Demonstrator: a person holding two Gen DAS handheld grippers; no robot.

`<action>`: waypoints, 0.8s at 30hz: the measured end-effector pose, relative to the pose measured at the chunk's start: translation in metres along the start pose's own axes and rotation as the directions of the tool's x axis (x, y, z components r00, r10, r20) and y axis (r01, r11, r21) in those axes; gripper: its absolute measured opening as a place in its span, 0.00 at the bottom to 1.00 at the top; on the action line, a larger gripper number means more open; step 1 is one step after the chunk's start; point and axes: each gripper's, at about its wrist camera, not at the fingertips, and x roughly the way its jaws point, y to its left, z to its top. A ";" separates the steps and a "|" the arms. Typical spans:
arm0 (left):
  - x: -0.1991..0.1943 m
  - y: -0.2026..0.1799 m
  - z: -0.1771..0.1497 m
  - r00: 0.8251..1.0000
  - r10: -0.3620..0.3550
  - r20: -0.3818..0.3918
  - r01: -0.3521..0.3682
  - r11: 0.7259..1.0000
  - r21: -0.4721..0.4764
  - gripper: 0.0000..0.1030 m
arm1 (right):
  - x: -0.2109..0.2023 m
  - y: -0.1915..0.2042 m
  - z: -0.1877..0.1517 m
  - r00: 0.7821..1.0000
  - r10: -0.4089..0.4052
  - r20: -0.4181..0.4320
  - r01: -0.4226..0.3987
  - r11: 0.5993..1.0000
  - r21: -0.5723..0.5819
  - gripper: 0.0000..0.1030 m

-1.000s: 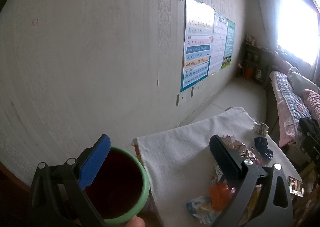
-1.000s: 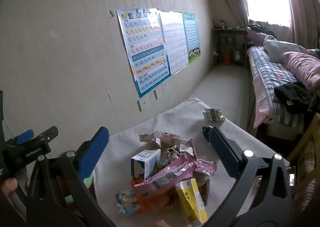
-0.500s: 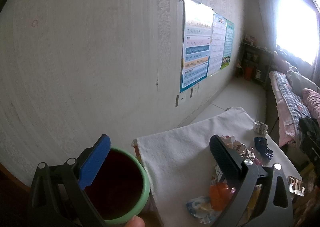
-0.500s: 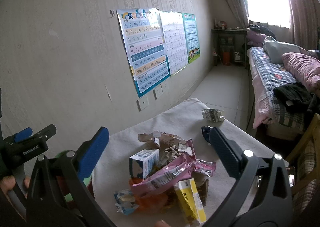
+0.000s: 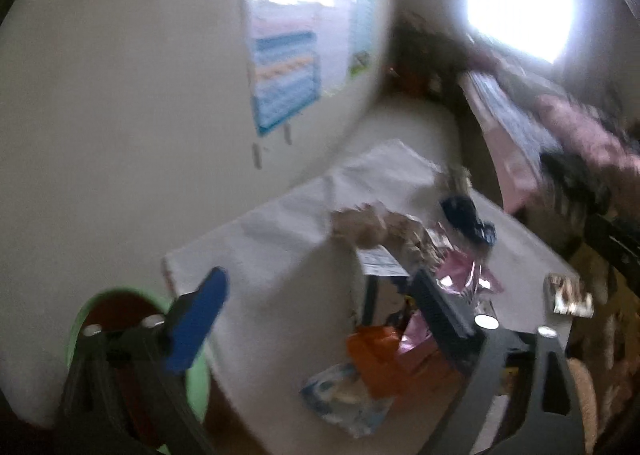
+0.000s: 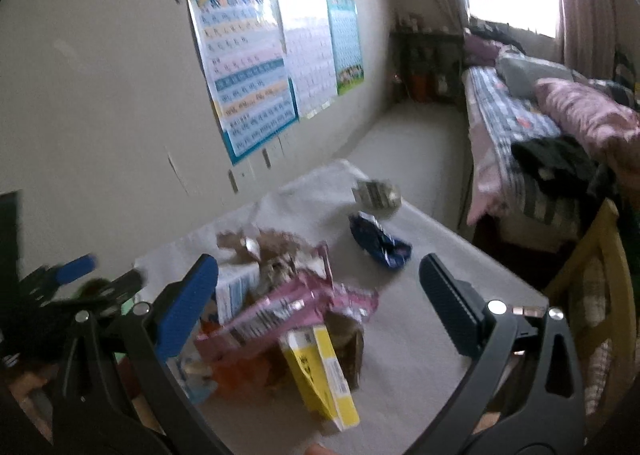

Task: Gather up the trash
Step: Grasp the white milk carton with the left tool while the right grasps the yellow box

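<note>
A pile of trash lies on the white-clothed table (image 6: 432, 255): a pink wrapper (image 6: 280, 307), a yellow box (image 6: 320, 371), a blue-and-white carton (image 6: 236, 287) and an orange wrapper (image 5: 376, 355). Farther back lie a dark blue wrapper (image 6: 380, 243) and a crumpled silvery one (image 6: 376, 193). My right gripper (image 6: 320, 287) hangs open just above and in front of the pile. My left gripper (image 5: 320, 295) hovers over bare cloth left of the pile; its jaws are closing with nothing between them. The green-rimmed bin (image 5: 78, 327) sits at its lower left. The left wrist view is blurred.
Posters (image 6: 248, 67) hang on the wall behind the table. A bed (image 6: 520, 123) with bedding and dark clothes runs along the right. A yellow wooden chair (image 6: 592, 255) stands at the table's right edge. A small wrapper (image 5: 568, 295) lies near that edge.
The left gripper has swung right and down from over the bin towards the pile, and its jaws have narrowed a little. The right gripper has dropped closer to the pile.
</note>
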 end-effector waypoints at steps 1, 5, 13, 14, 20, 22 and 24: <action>0.009 -0.006 0.002 1.000 -0.013 -0.017 0.013 1.000 0.015 0.80 | 0.002 -0.003 -0.003 1.000 0.000 -0.015 0.000 1.000 0.006 0.97; 0.057 -0.027 0.004 0.988 -0.063 -0.143 0.067 0.998 0.022 0.77 | 0.007 -0.010 -0.014 0.999 -0.006 -0.050 0.006 1.000 0.003 0.97; 0.087 -0.026 -0.009 0.967 -0.076 -0.241 0.070 0.997 -0.032 0.35 | 0.030 -0.019 -0.032 0.987 0.040 -0.159 -0.034 0.999 0.042 0.97; 0.085 -0.025 -0.010 0.969 -0.073 -0.237 0.068 0.997 -0.029 0.35 | 0.032 -0.019 -0.034 0.985 0.042 -0.170 -0.036 0.999 0.040 0.97; 0.052 -0.017 -0.015 0.983 -0.053 -0.174 0.056 0.998 0.016 0.35 | 0.060 -0.019 -0.057 0.948 0.067 -0.311 -0.060 0.998 0.032 0.96; 0.038 -0.013 -0.017 0.987 -0.052 -0.152 0.056 0.998 0.021 0.35 | 0.069 -0.021 -0.068 0.931 0.082 -0.356 -0.070 0.996 0.048 0.91; 0.019 -0.007 -0.021 0.992 -0.050 -0.118 0.053 0.998 0.026 0.35 | 0.077 -0.023 -0.077 0.917 0.085 -0.390 -0.068 0.996 0.059 0.81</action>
